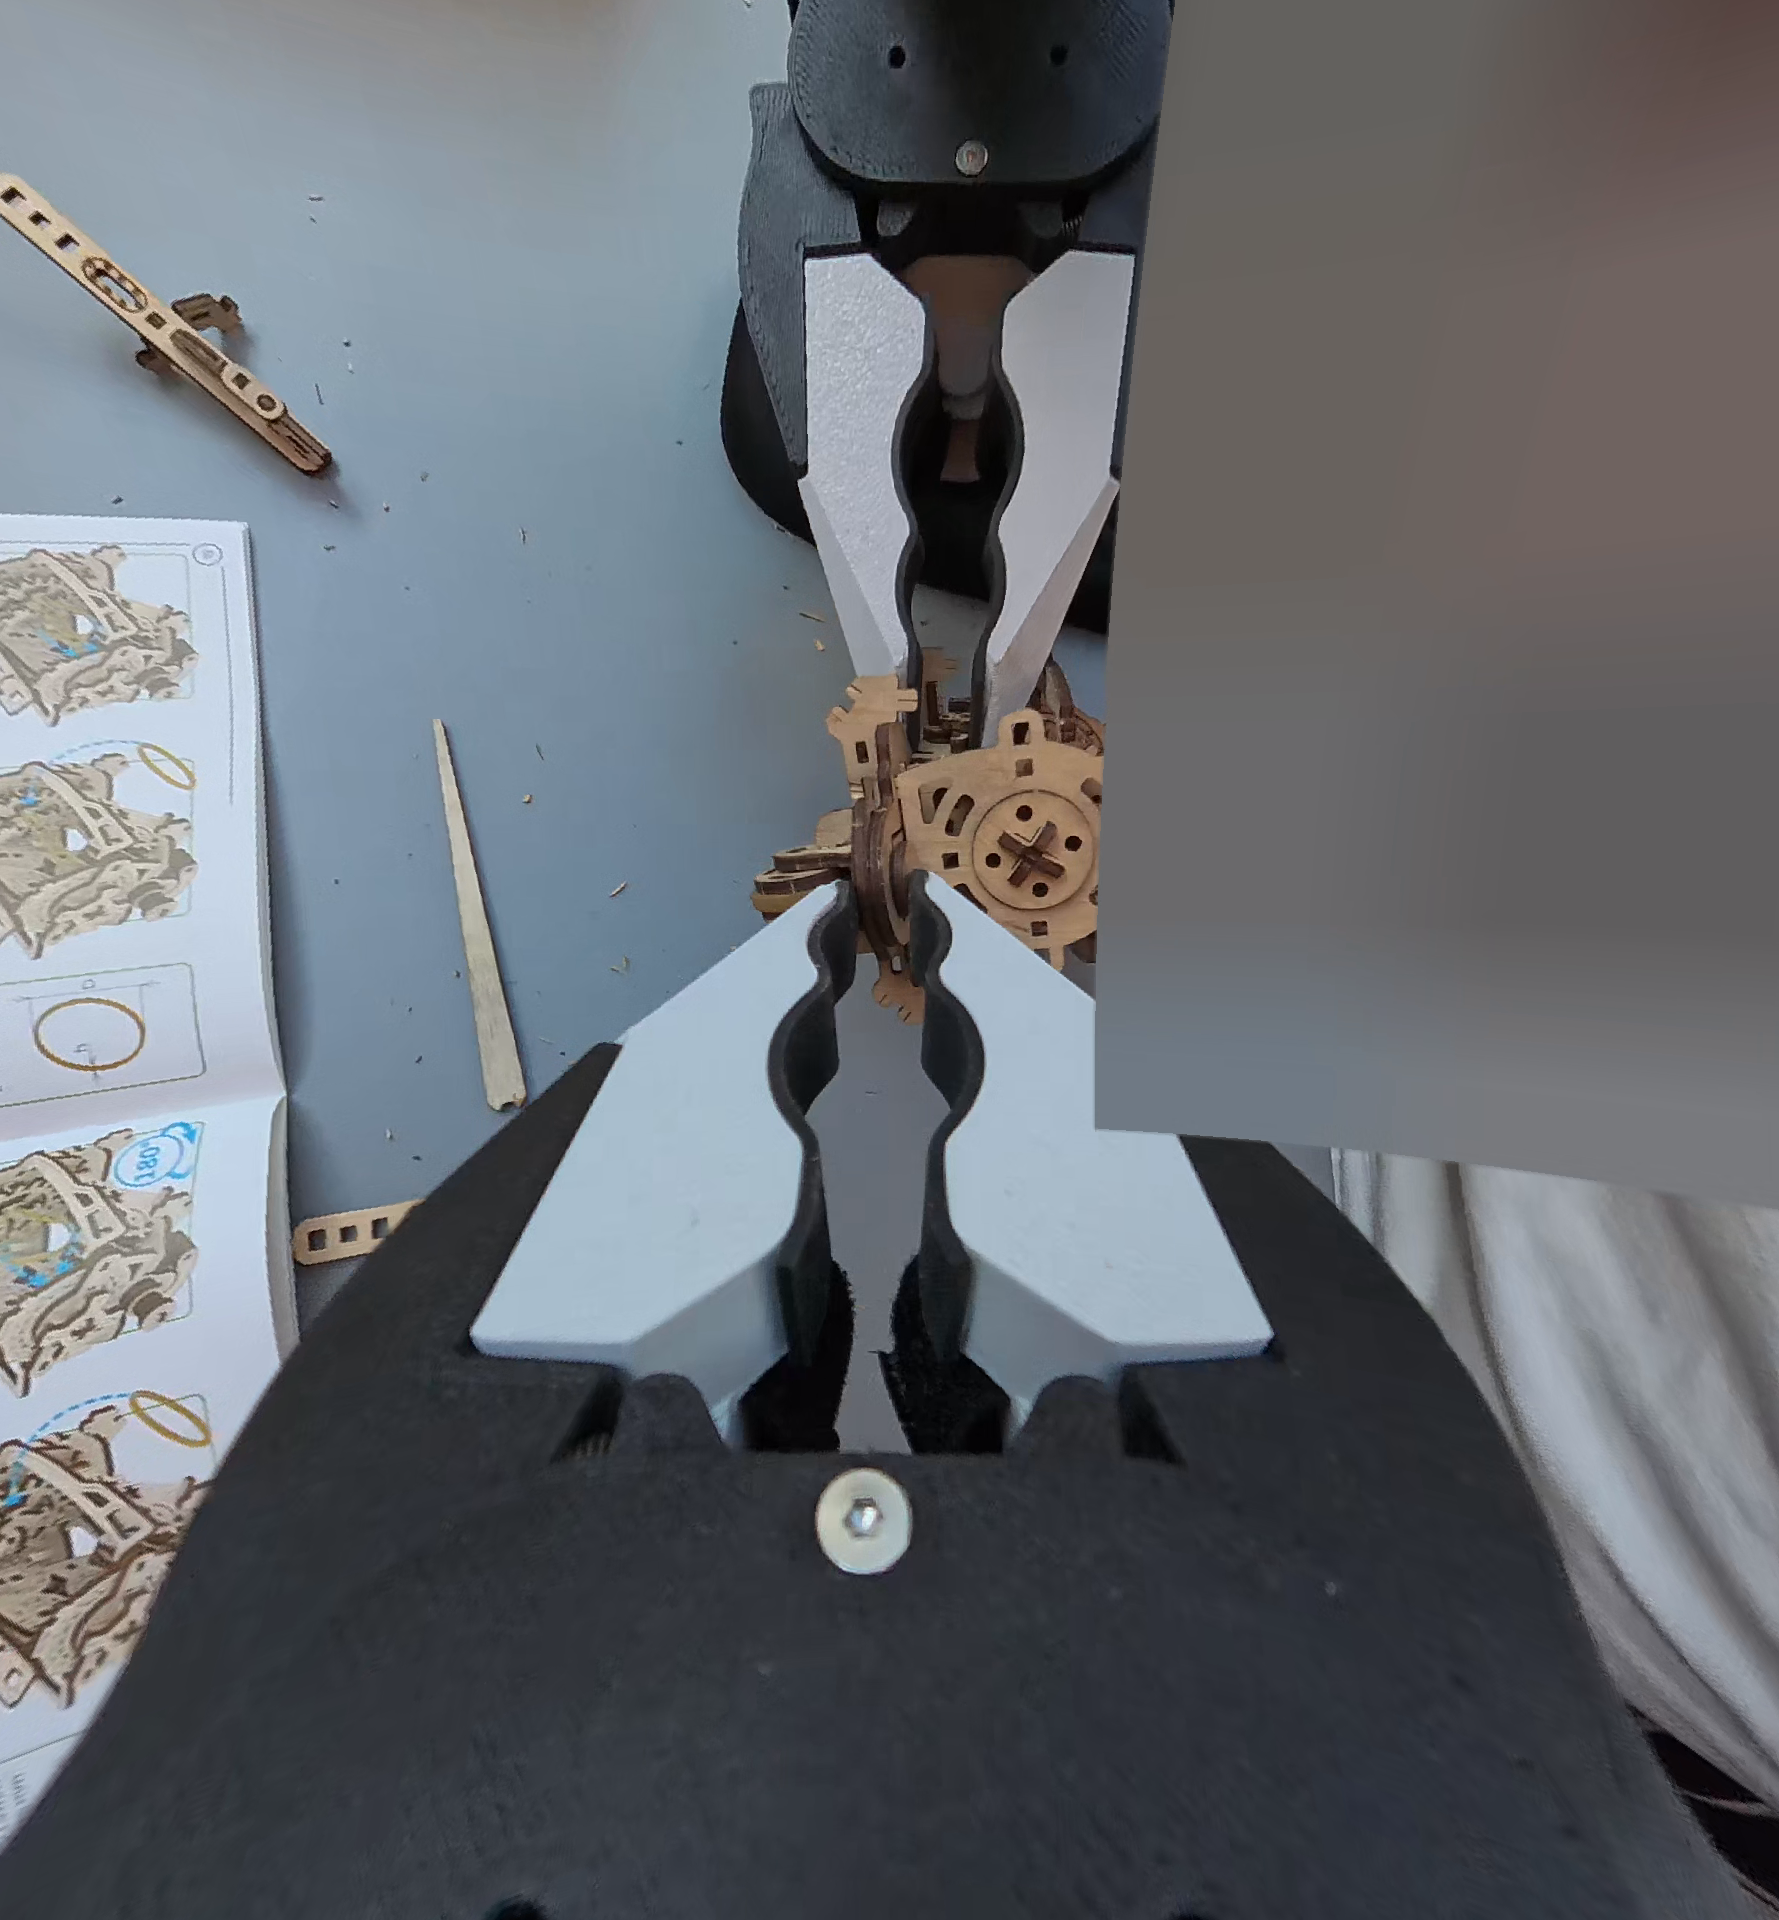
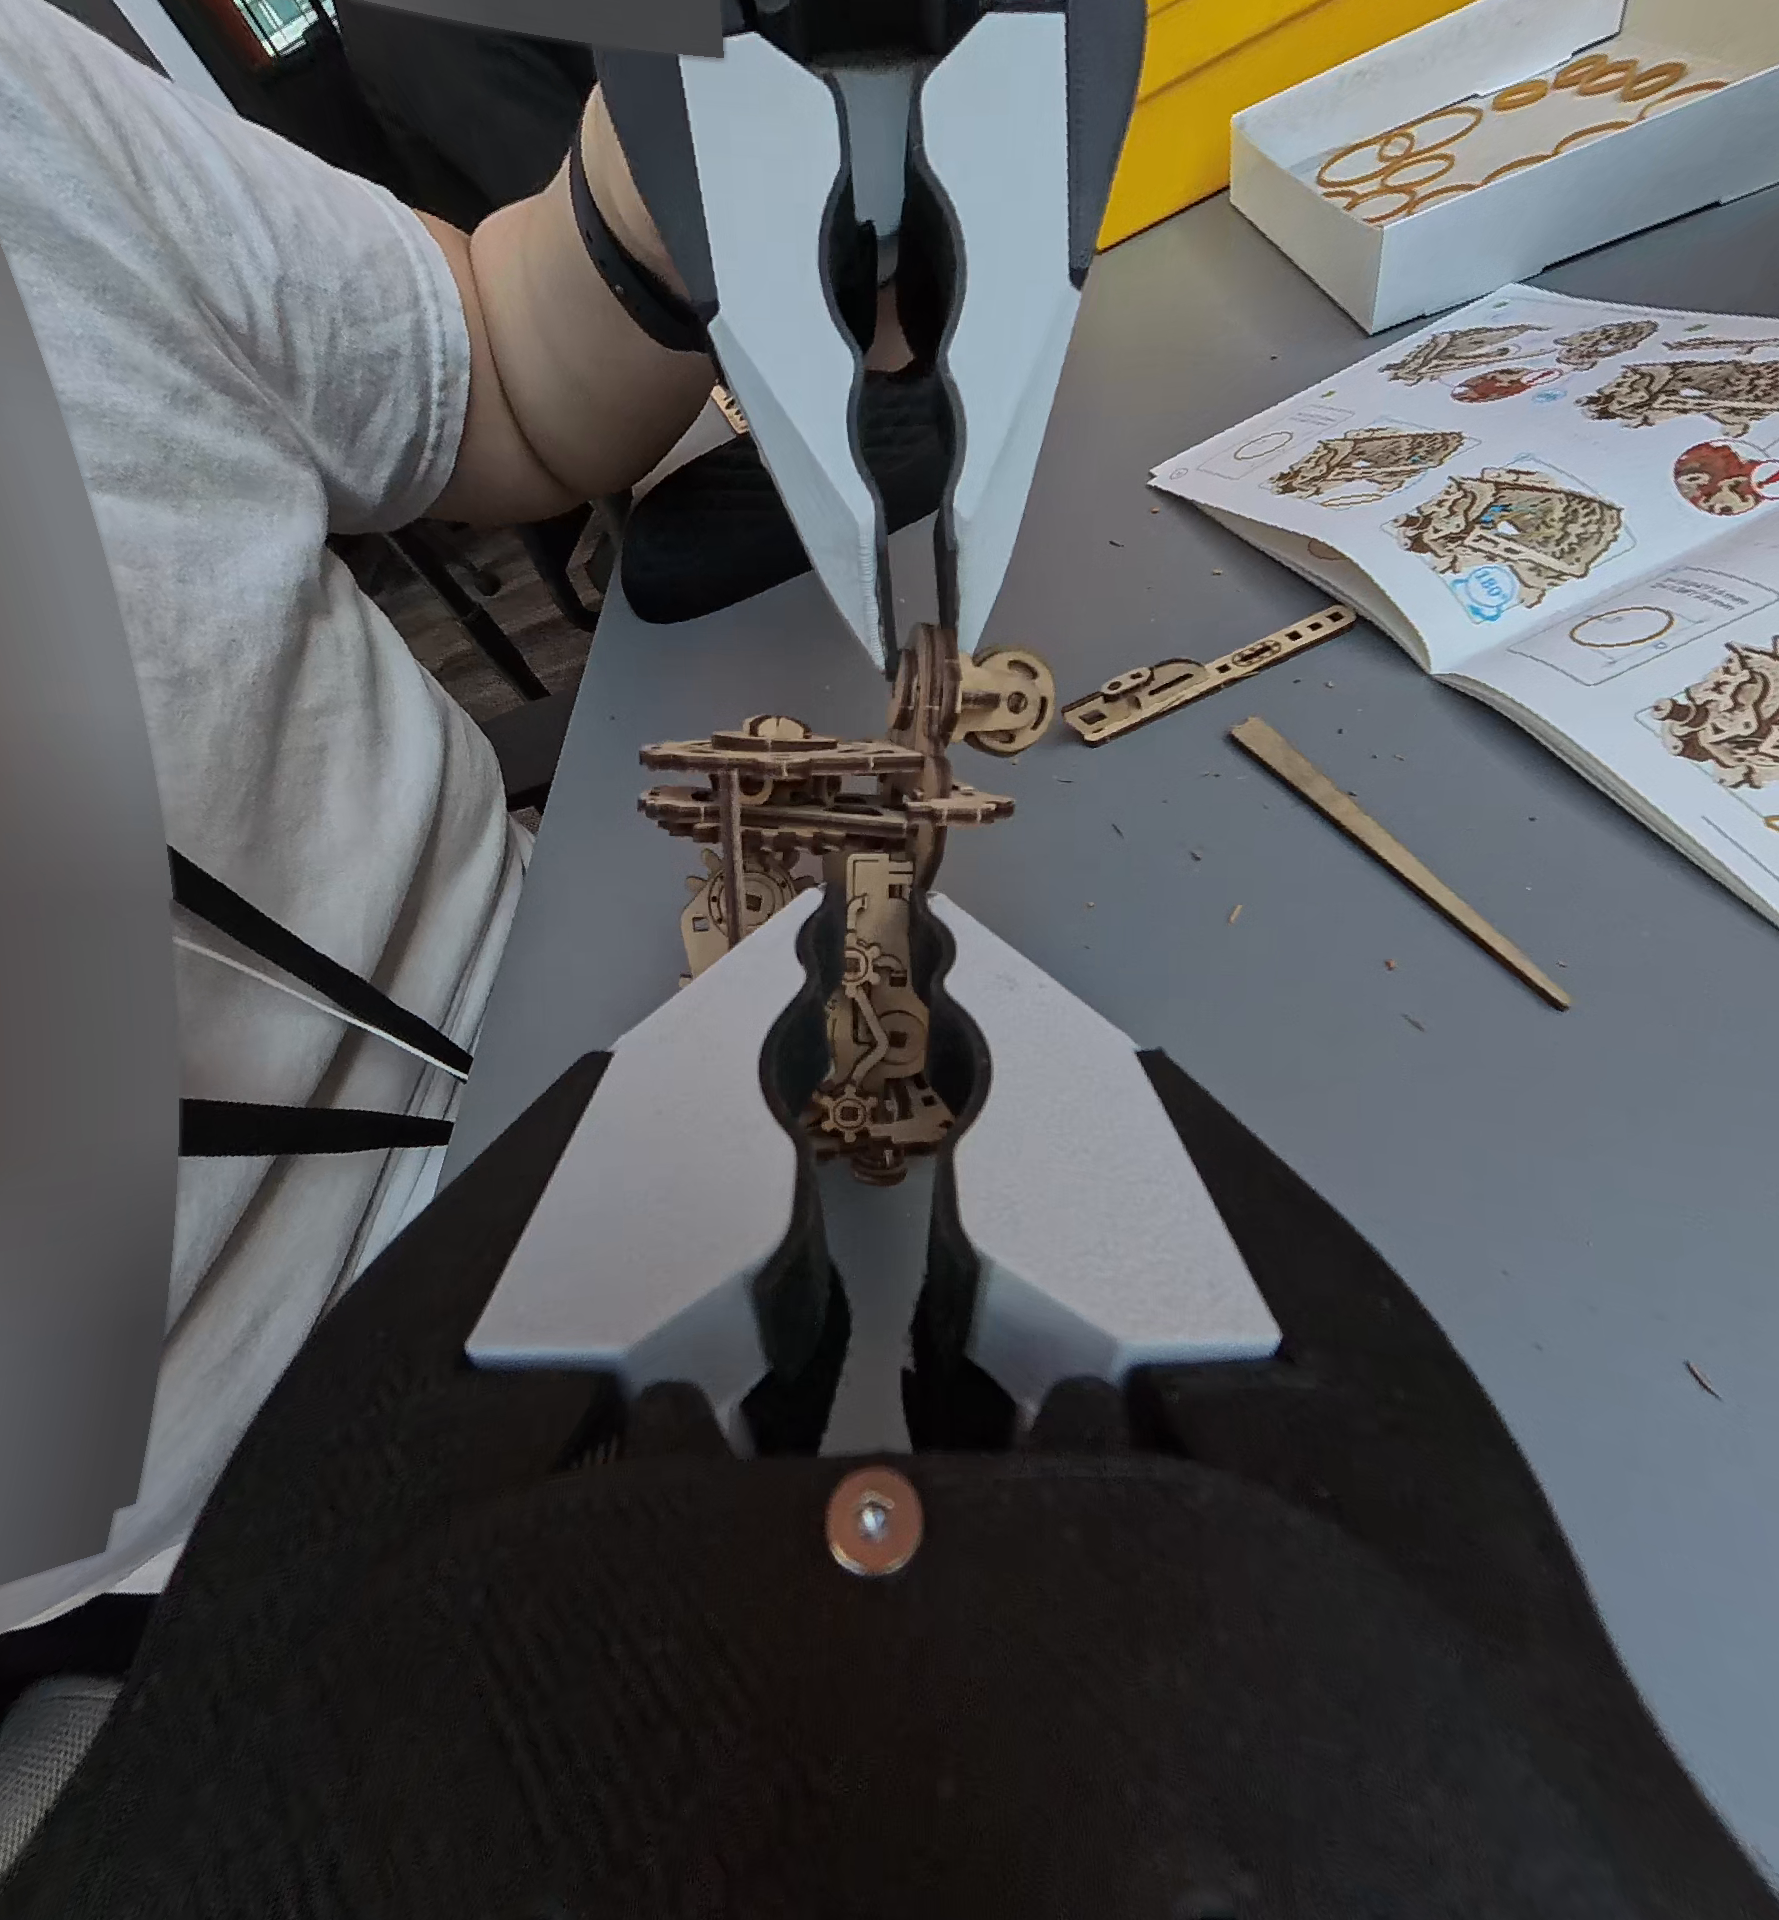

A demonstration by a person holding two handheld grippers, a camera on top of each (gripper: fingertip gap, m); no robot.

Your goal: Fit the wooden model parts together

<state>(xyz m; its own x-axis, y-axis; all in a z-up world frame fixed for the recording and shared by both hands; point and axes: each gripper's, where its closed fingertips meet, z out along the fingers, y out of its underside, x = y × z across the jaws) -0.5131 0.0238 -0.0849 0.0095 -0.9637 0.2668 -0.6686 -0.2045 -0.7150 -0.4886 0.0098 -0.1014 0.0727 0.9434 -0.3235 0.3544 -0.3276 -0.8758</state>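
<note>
The right gripper clamps the wooden gear assembly above the grey table. The left gripper, nearly closed, pinches what seems to be the wheel piece at the assembly's far end (contact partly hidden). An instruction booklet and tapered stick lie nearby.

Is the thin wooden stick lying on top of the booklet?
No, the stick lies on the bare grey table, beside the open booklet without touching it.
</note>
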